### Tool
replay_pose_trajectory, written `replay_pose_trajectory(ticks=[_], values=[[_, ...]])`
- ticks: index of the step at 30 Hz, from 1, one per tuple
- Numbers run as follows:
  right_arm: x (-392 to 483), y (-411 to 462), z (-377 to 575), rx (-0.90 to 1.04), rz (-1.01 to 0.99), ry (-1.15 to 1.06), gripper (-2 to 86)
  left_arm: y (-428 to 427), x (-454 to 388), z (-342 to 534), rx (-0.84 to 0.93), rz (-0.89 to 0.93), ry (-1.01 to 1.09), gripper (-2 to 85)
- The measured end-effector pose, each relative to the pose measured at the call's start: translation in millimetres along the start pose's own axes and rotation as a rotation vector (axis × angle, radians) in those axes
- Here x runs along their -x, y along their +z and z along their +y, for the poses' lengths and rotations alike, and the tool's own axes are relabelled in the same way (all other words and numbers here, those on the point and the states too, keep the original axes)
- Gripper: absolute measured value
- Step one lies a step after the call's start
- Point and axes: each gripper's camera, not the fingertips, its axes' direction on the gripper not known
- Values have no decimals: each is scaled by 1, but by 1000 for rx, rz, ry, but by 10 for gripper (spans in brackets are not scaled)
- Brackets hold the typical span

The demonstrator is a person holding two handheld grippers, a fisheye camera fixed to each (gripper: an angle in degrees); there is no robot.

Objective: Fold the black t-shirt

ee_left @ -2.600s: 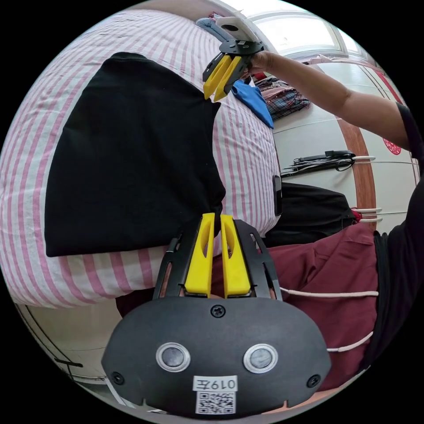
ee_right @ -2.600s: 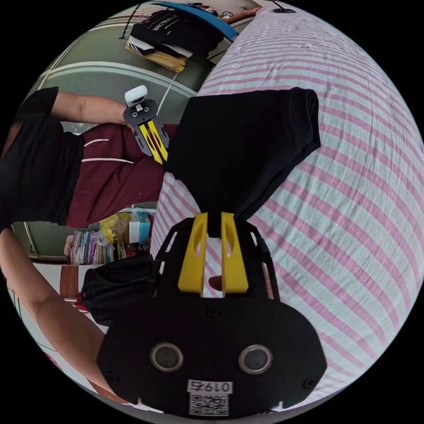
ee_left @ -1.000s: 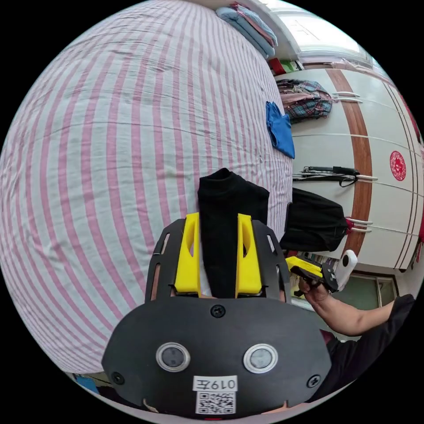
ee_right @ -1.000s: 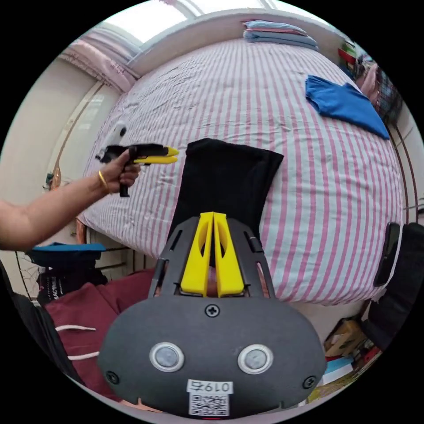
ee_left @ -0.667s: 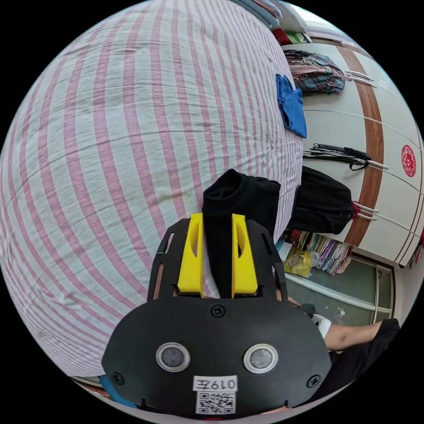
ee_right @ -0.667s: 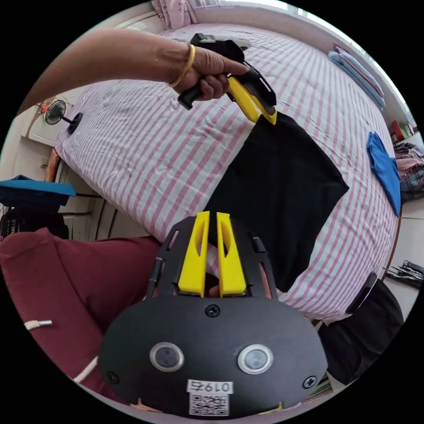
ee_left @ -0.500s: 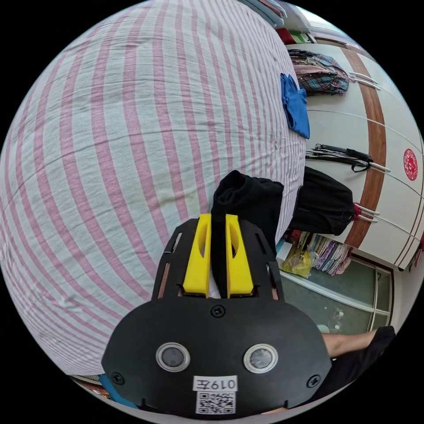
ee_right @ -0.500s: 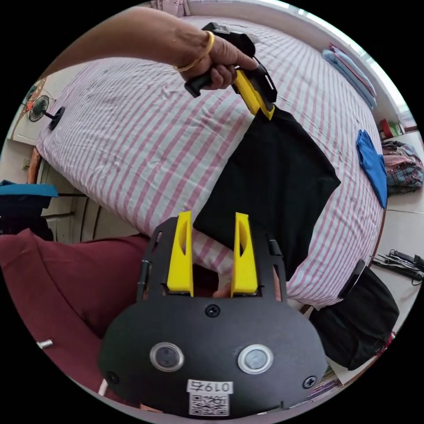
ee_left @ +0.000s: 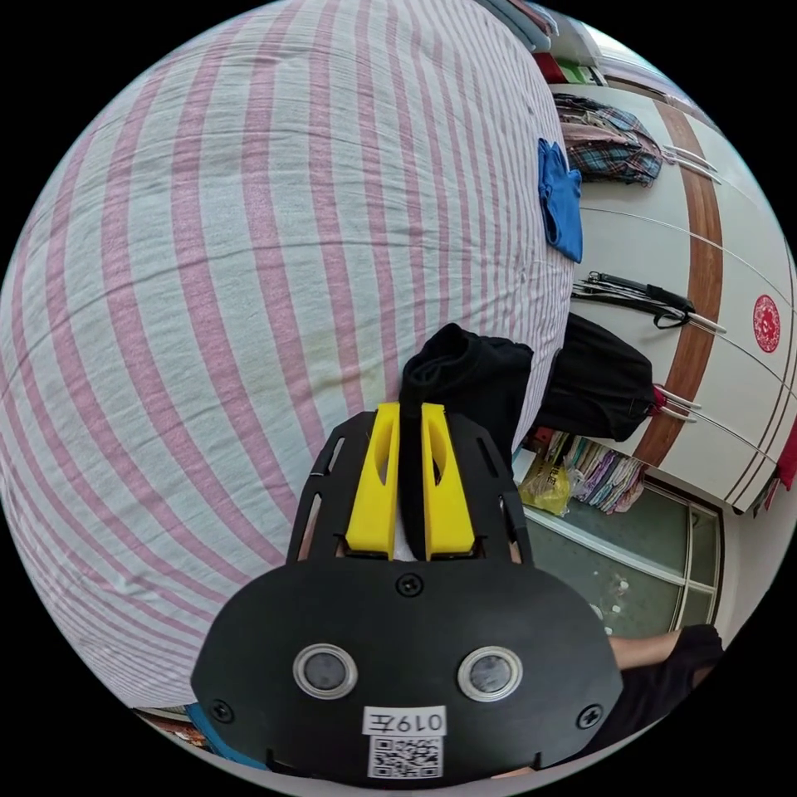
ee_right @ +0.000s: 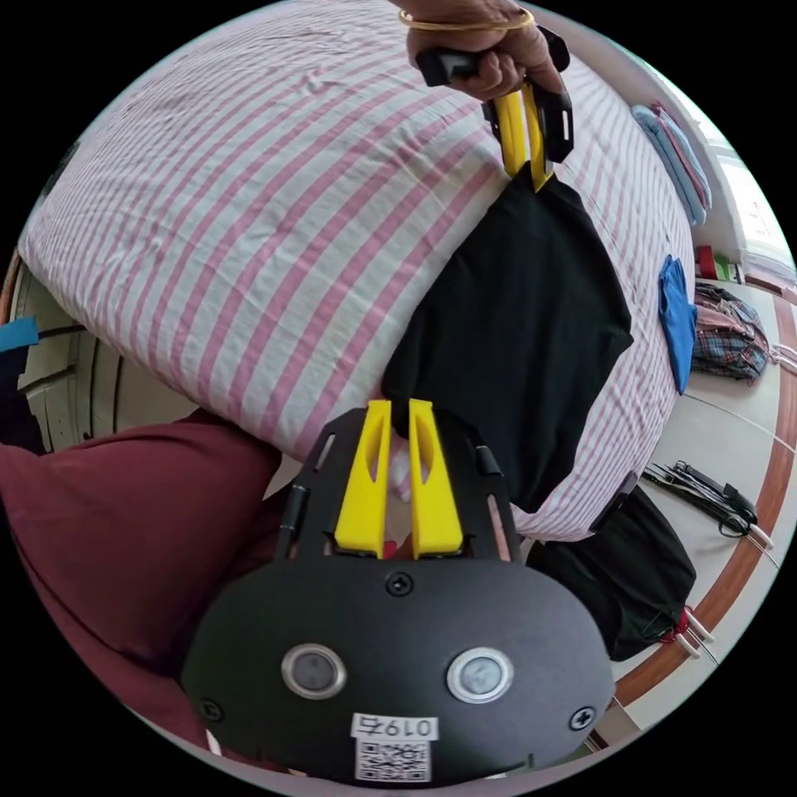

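Right gripper view: folded black t-shirt (ee_right: 515,332) lies on striped bed (ee_right: 249,207); right tool (ee_right: 400,415) clenched on its near corner, left tool (ee_right: 525,162) clenched on far corner.

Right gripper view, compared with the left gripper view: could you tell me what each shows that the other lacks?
Right gripper view: a hand holding the left gripper on the black t-shirt's far corner, the right gripper closed on its near corner, the flat folded panel between. Left gripper view: a yellow bag beside stacked fabrics. Both: the t-shirt, the striped bed and a blue garment.
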Motion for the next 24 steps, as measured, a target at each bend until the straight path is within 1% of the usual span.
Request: replay_pose_trajectory(ticks=[2,4,7,9,12,14,15,17,18,19,20,21,22,23,24], values=[[3,-2,4,-20,23,-42,37,-1,-7,-6,8,-31,21,21],[15,-3,12,-48,94,-124,36,0,-14,-10,14,-67,41,23],[22,9,12,-33,126,-187,52,8,-22,-17,43,-129,61,29],[19,15,11,-19,122,-188,74,12,-22,-22,60,-121,63,35],[9,17,17,1,56,-168,129,9,-25,-29,77,-117,88,52],[3,16,26,5,36,-152,130,3,-27,-33,102,-110,105,59],[-3,13,35,-17,33,-124,112,-1,-28,-33,93,-120,108,59],[-26,7,53,-67,12,4,77,-13,-46,-32,51,-169,168,59],[-50,7,69,-97,-39,127,51,-15,-54,-32,37,-173,198,60],[-78,11,86,-118,-149,271,27,-14,-75,-31,9,-169,289,60],[-94,15,96,-129,-217,351,23,-7,-101,-30,-2,-153,409,63],[-123,28,116,-124,-337,513,14,-1,-115,-30,-1,-155,470,64],[-147,43,136,-129,-423,651,17,14,-144,-30,10,-201,585,71],[-157,51,146,-138,-460,703,18,35,-172,-29,25,-270,704,80],[-172,64,163,-146,-492,798,39,45,-184,-29,32,-308,752,86]])
